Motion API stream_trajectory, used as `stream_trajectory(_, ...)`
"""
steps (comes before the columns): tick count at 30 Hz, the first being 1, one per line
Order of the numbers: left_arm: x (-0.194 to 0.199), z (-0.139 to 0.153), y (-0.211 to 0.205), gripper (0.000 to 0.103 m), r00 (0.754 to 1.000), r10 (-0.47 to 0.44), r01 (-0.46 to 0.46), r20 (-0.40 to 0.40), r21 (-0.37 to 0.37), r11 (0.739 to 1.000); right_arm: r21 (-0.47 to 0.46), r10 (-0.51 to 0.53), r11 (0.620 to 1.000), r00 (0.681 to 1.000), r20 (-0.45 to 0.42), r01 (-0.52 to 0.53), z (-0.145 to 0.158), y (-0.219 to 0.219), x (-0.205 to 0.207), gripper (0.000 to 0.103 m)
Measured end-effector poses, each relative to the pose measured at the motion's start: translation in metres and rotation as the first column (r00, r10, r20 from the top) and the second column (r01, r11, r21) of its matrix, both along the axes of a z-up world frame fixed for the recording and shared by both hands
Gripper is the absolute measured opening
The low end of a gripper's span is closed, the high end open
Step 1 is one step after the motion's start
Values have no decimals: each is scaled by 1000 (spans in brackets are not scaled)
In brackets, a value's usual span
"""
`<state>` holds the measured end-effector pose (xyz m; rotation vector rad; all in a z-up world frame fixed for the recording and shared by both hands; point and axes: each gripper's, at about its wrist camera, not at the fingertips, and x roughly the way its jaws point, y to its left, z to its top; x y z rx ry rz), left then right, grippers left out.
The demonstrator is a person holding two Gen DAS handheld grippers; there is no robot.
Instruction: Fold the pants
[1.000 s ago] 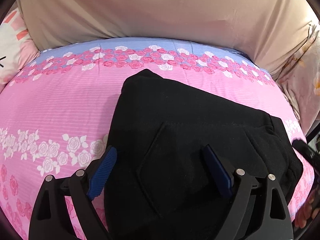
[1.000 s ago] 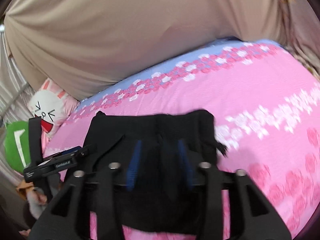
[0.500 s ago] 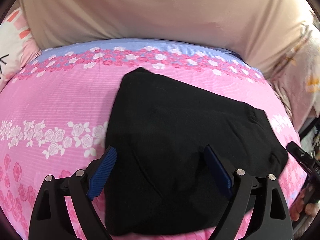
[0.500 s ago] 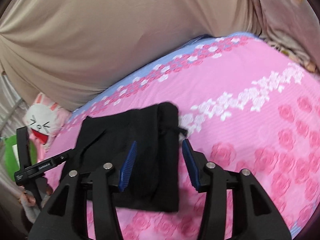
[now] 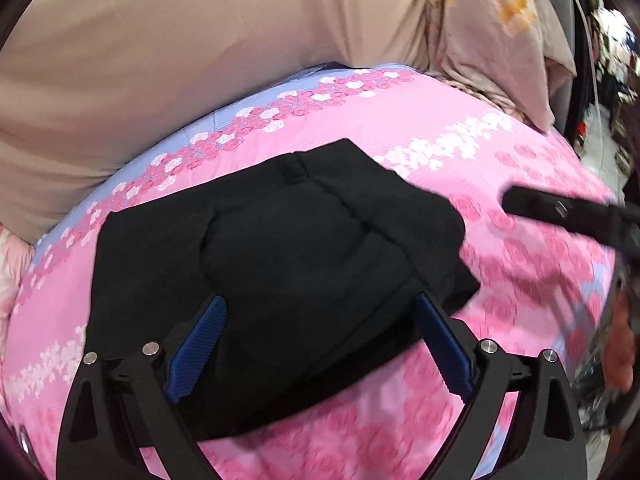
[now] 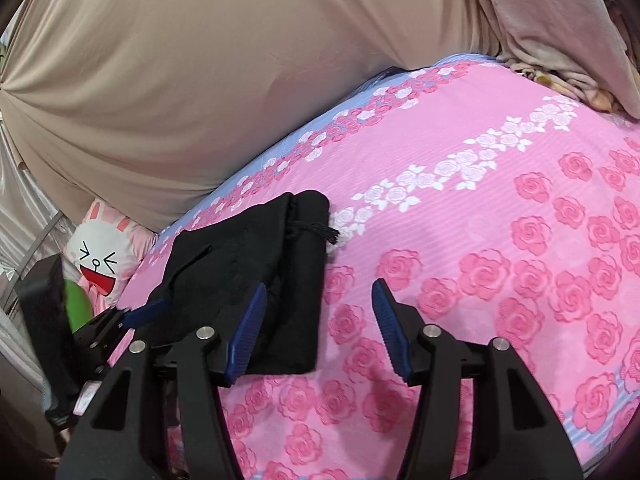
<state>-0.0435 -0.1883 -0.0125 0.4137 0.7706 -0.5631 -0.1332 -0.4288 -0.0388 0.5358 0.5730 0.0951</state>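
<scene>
Pants [image 5: 280,264] lie folded mid-bed [image 6: 480,240]; left gripper [image 5: 318,344] released, right gripper [image 6: 318,328] opening, empty: withdraw without snagging cloth.

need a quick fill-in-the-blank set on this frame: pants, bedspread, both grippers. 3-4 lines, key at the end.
1. The folded pants are ____ in colour.
2. They lie on a bedspread printed with ____.
3. The right gripper, its jaws opening, has ____ between its pads.
4. The plush toy beside the bed has long ____ ears.

Missing words: black; roses; nothing; rabbit
</scene>
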Motion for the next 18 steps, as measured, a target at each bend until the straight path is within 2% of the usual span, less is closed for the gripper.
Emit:
stream_trajectory(1,4,0,-2,83,1000,11,-11,-1,-10,1000,3,-2,1000,1000,1,2,-1,-2,-1,53)
stream_trajectory(2,7,1,-1,67,1000,25,-25,3,-18,1000,9,-5,1000,1000,0,5,-3,-4,-3,53)
stream_trajectory(3,12,3,0,43,999,38,-38,4,-28,999,14,0,1000,1000,-1,0,-5,-6,-3,53)
stream_trajectory(5,22,9,8,5,998,66,-67,-12,-61,996,11,15,1000,1000,-1,-14,-6,-7,-1,53)
stream_trajectory(7,38,22,27,5,990,74,-95,-119,-183,979,-5,36,999,999,4,-36,-6,-5,3,54)
stream_trajectory(11,54,46,48,5,982,73,-125,-174,-313,941,-76,116,991,993,21,-114,4,2,35,54)
stream_trajectory(14,61,57,53,5,981,96,-148,-168,-333,931,-149,168,975,986,-6,-167,8,8,71,54)
stream_trajectory(18,62,71,57,5,982,135,-172,-128,-338,925,-193,243,949,968,-54,-249,4,21,108,54)
